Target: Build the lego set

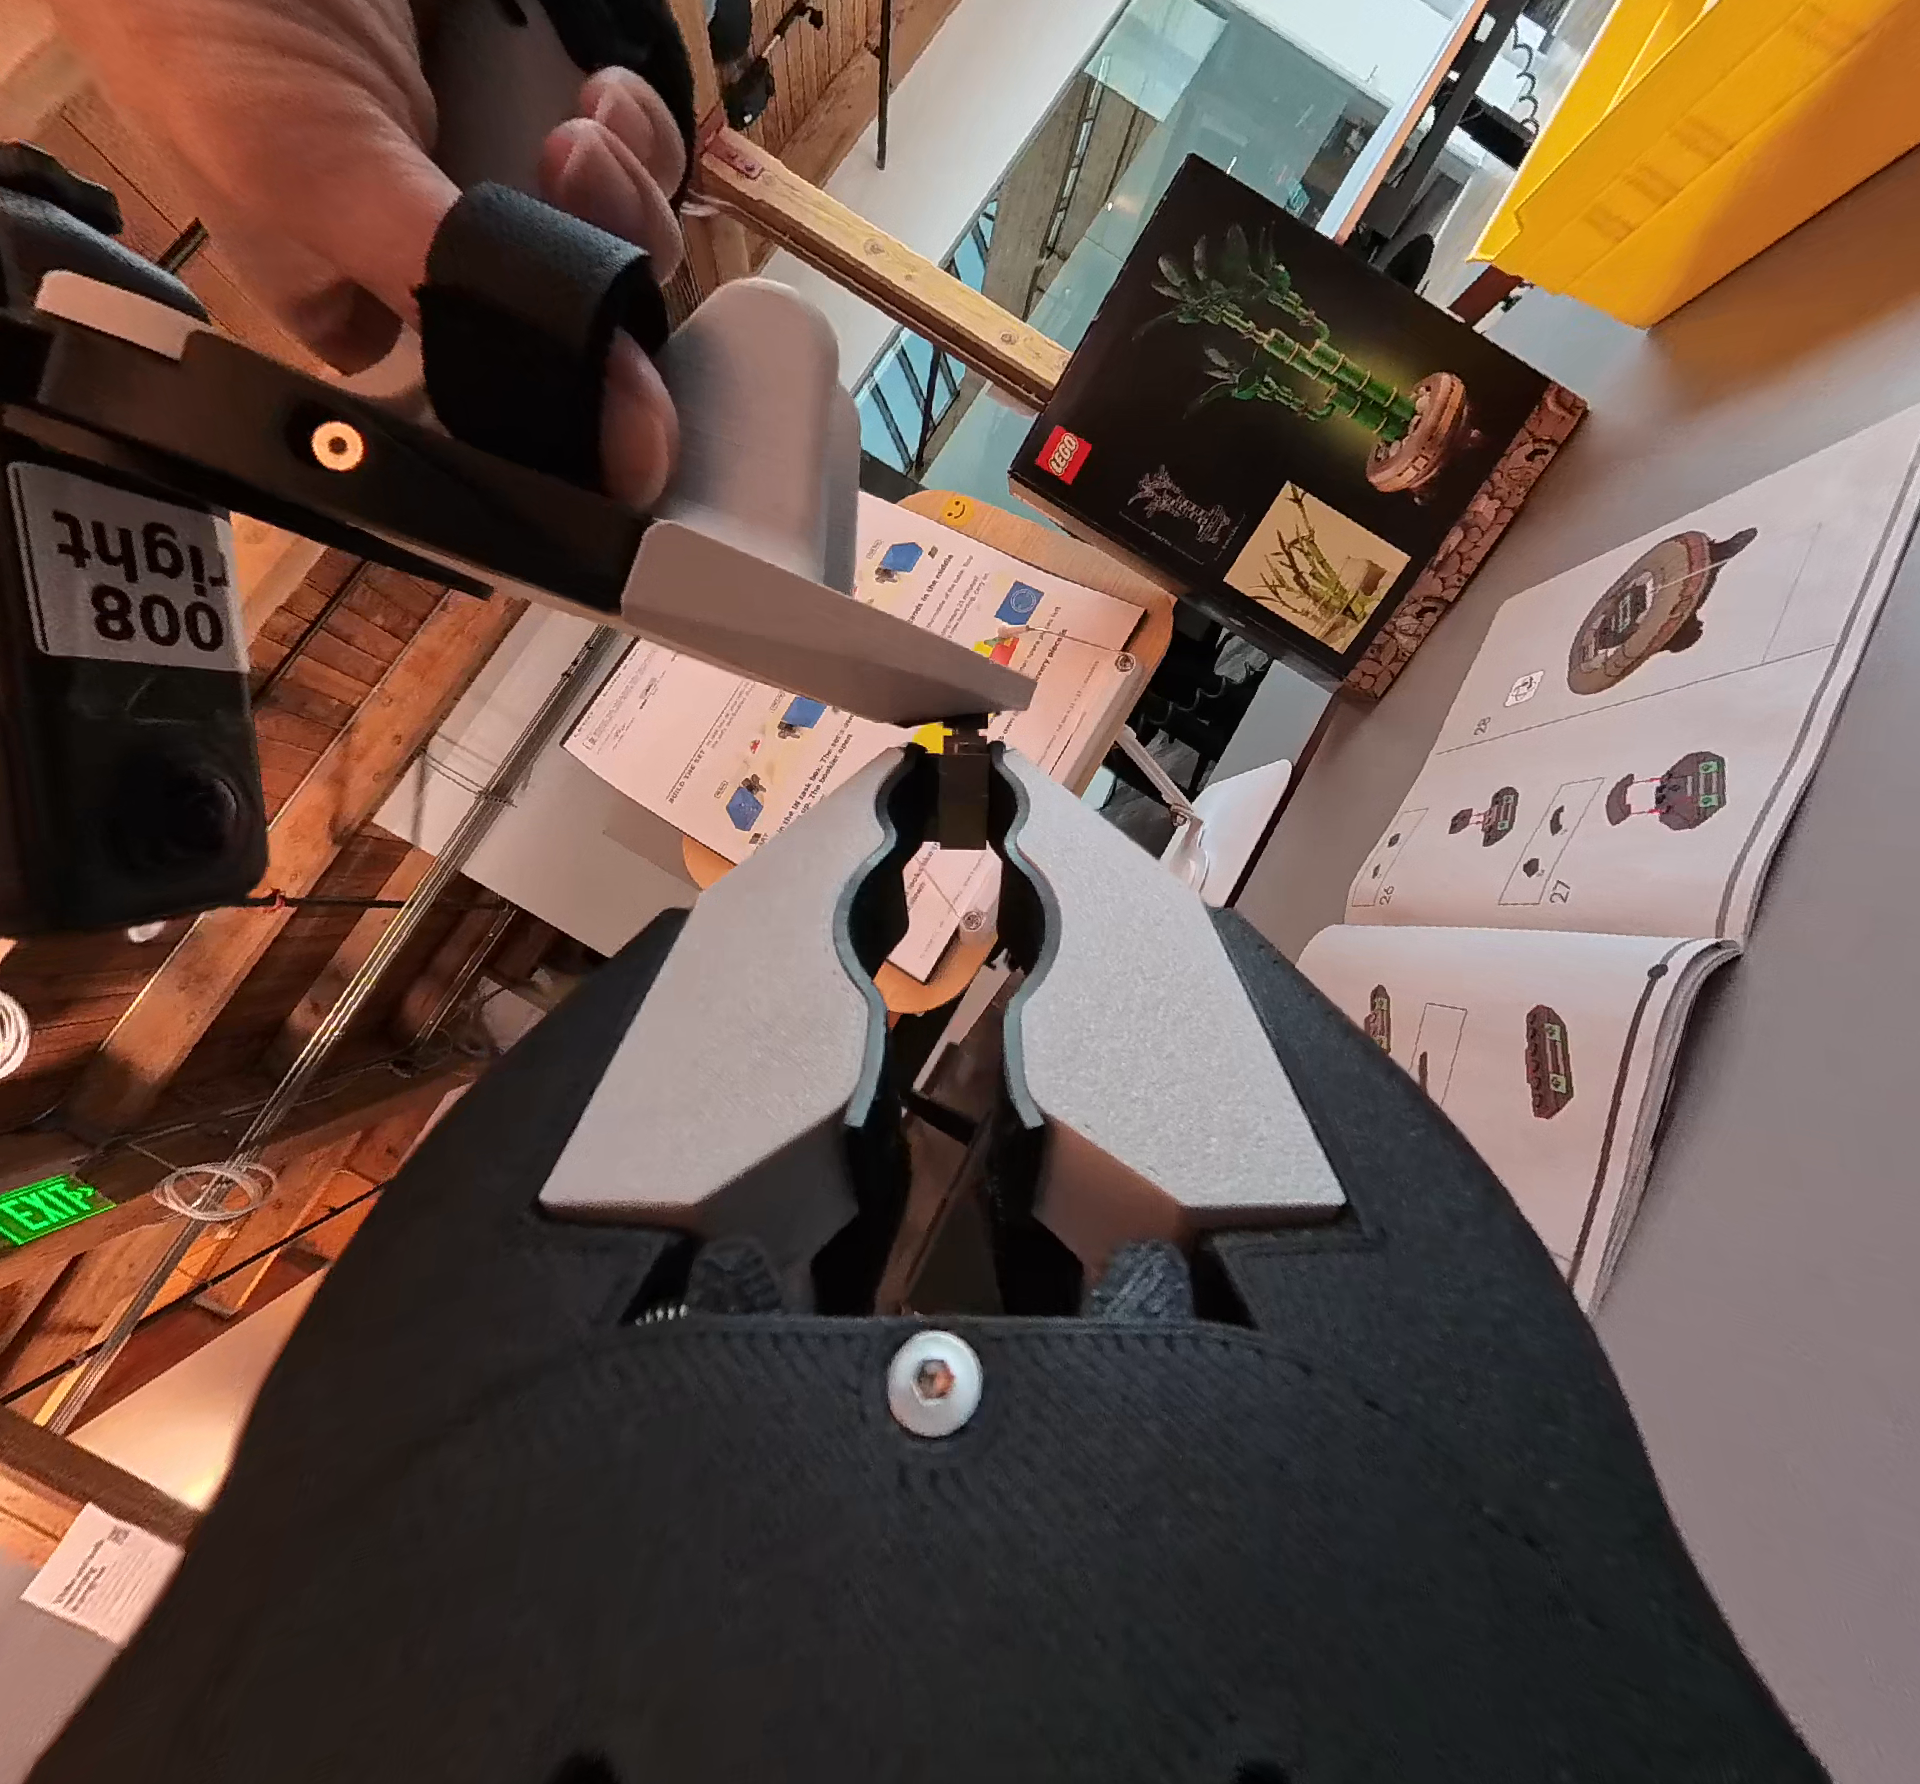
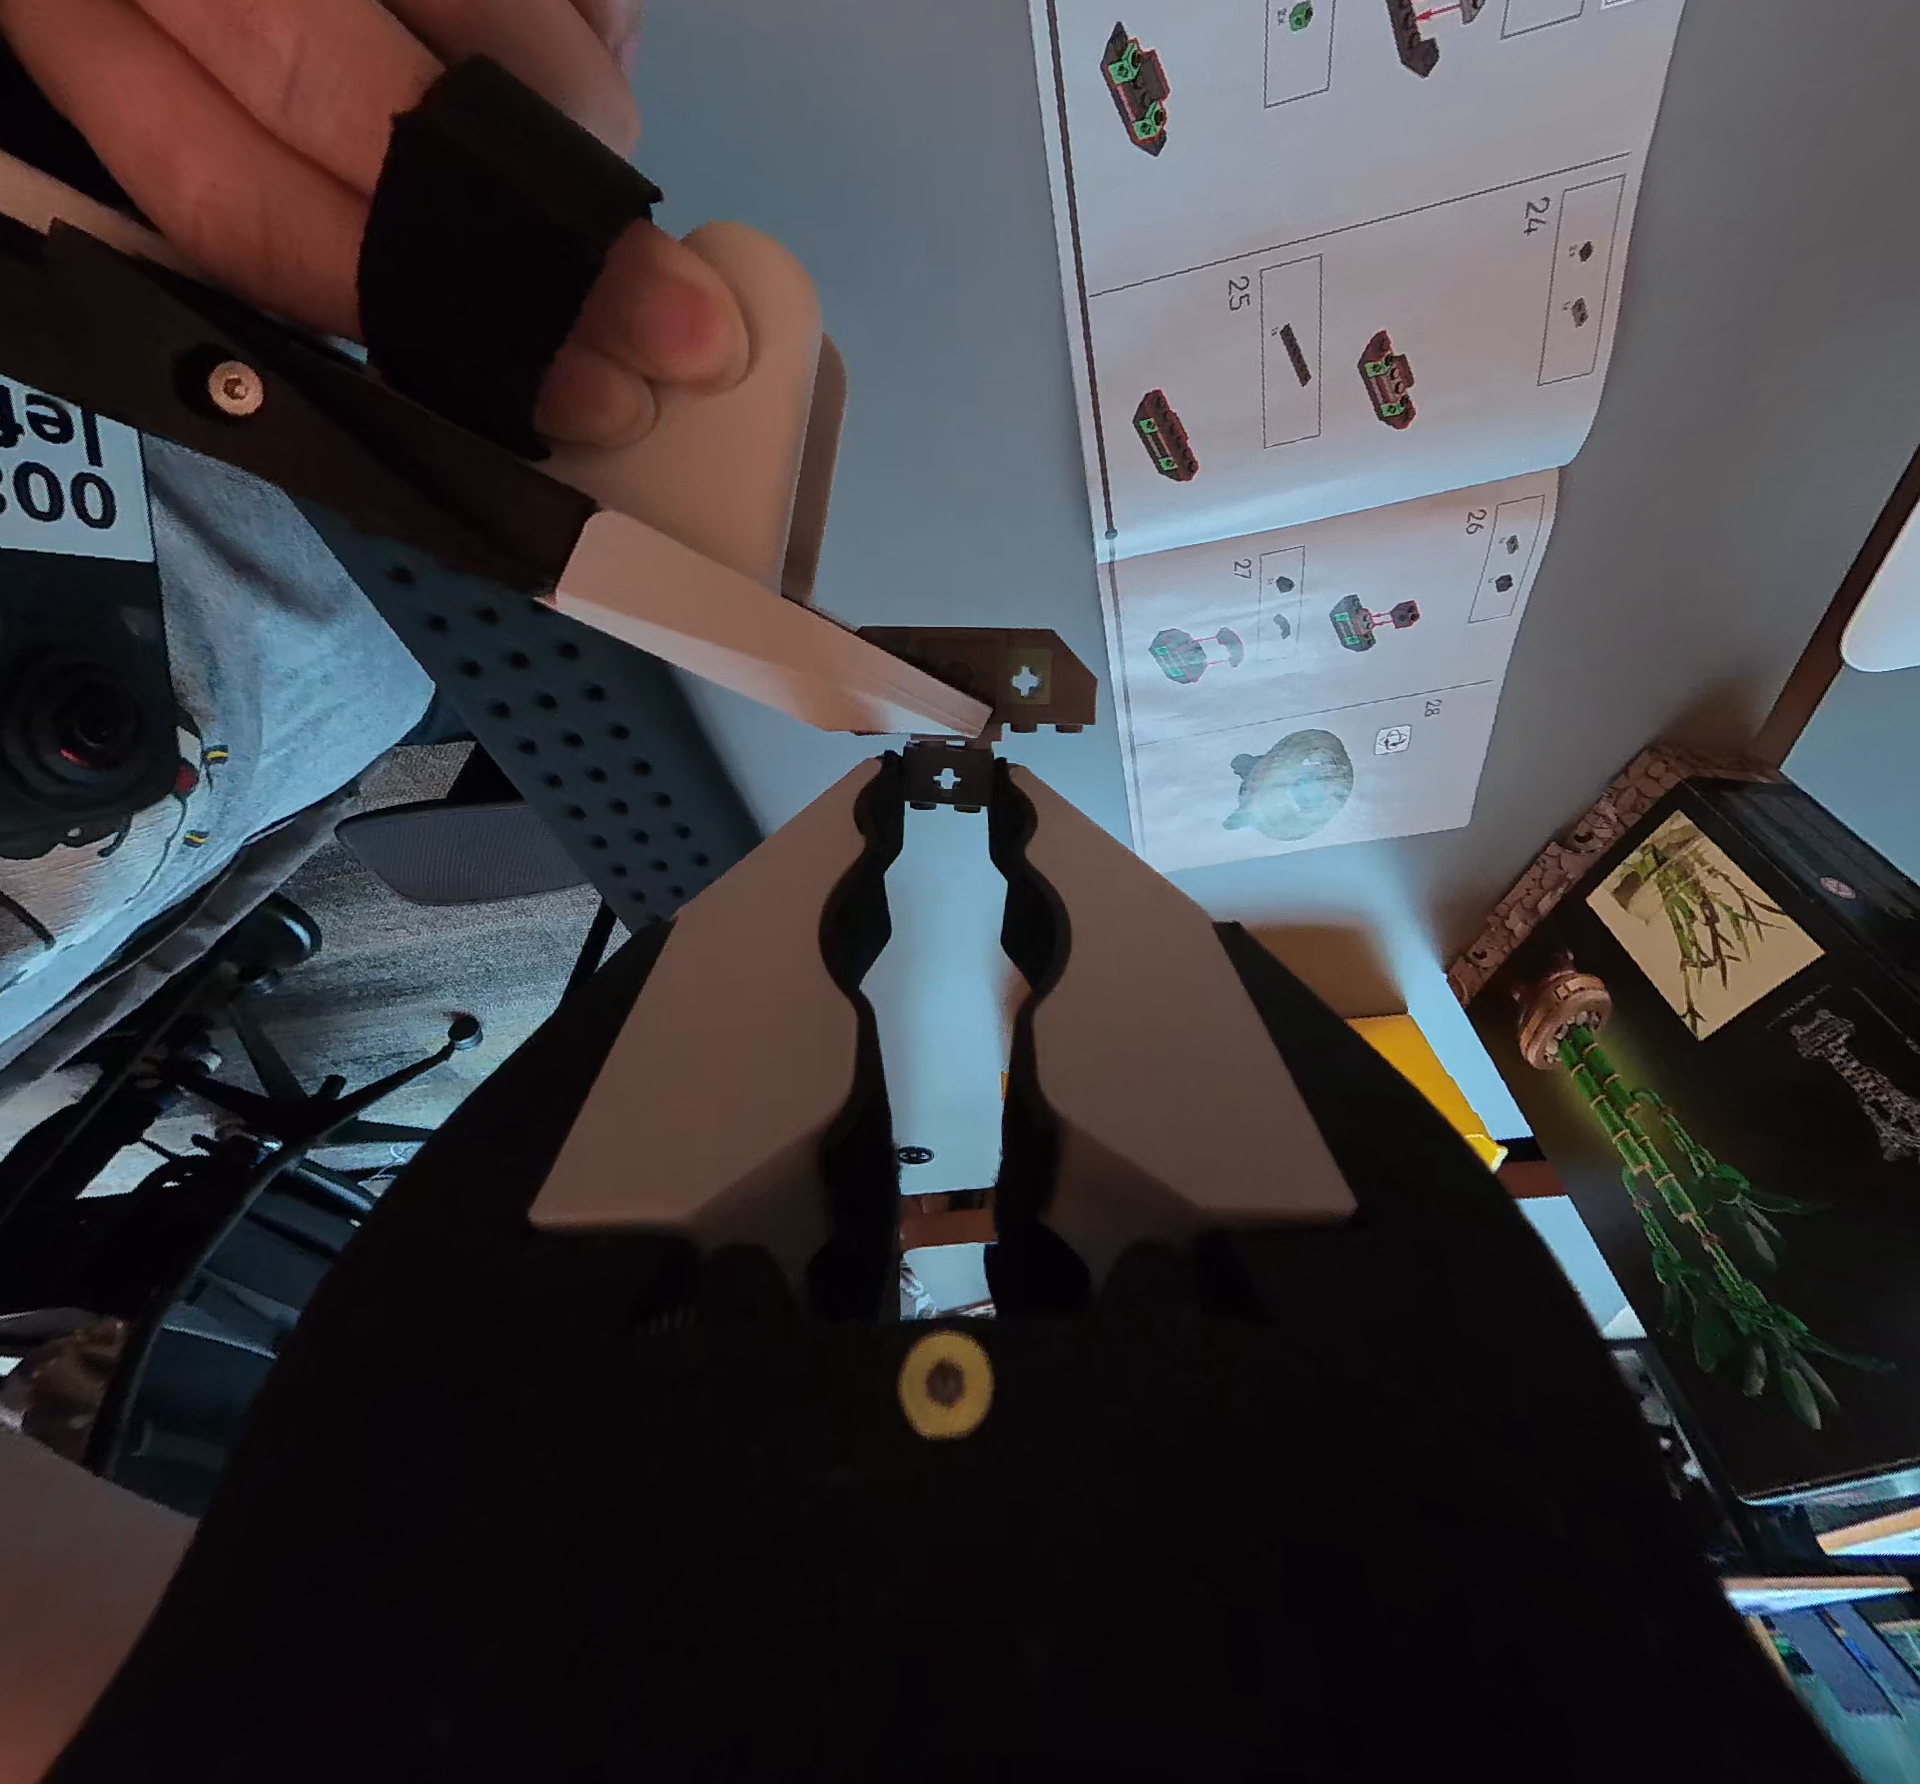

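My left gripper point(image 1: 954, 766) is shut on a dark brown lego assembly point(image 1: 961, 804). In the right wrist view that assembly point(image 2: 1029, 680) is brown with a cross-shaped hole, held at the tip of the left gripper point(image 2: 971, 718). My right gripper point(image 2: 945, 770) is shut on a small dark brick point(image 2: 945, 778) with a cross hole. The brick sits right against the lower edge of the assembly. Whether the two are joined I cannot tell. In the left wrist view the right gripper point(image 1: 1010, 692) comes in from the left, its tip meeting mine. Both are held in the air.
An open instruction booklet point(image 1: 1610, 799) point(image 2: 1351, 332) lies on the grey table point(image 1: 1818, 1215). The black lego box point(image 1: 1299, 446) point(image 2: 1714, 1111) stands beside it. Yellow bins point(image 1: 1714, 72) sit at the far edge. A person's hands hold both grippers. Both grippers' tips are close together, under 4 cm apart.
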`<state>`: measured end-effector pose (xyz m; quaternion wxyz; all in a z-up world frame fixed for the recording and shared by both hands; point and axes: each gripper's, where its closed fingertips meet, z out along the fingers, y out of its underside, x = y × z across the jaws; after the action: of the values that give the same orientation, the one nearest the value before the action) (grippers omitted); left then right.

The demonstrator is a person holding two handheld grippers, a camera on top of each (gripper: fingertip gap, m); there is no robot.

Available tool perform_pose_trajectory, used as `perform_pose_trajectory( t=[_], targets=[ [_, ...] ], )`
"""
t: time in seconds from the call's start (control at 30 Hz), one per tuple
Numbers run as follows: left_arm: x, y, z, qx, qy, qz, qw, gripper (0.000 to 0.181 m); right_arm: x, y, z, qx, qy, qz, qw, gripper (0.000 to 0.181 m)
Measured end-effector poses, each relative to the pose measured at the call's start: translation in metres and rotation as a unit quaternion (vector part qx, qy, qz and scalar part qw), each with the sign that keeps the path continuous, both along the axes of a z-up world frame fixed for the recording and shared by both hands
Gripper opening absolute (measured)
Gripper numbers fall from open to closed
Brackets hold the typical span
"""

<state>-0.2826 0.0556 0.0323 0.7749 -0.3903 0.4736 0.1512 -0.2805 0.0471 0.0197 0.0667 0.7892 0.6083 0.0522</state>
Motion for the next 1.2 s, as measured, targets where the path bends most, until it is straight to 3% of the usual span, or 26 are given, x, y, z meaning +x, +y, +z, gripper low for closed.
perform_pose_trajectory(
  t=[0.67, 1.2],
  targets=[
    [-0.0022, 0.0031, -0.0011, -0.012, -0.007, -0.001, 1.000, 0.008, -0.0049, 0.0024, -0.0014, -0.006, 0.048, -0.012, 0.999, 0.012],
    [0.0033, 0.0006, -0.0042, -0.009, 0.010, -0.005, 1.000, 0.008, 0.0004, 0.0010, -0.0049, -0.017, 0.036, 0.023, 0.999, 0.013]
  ],
)
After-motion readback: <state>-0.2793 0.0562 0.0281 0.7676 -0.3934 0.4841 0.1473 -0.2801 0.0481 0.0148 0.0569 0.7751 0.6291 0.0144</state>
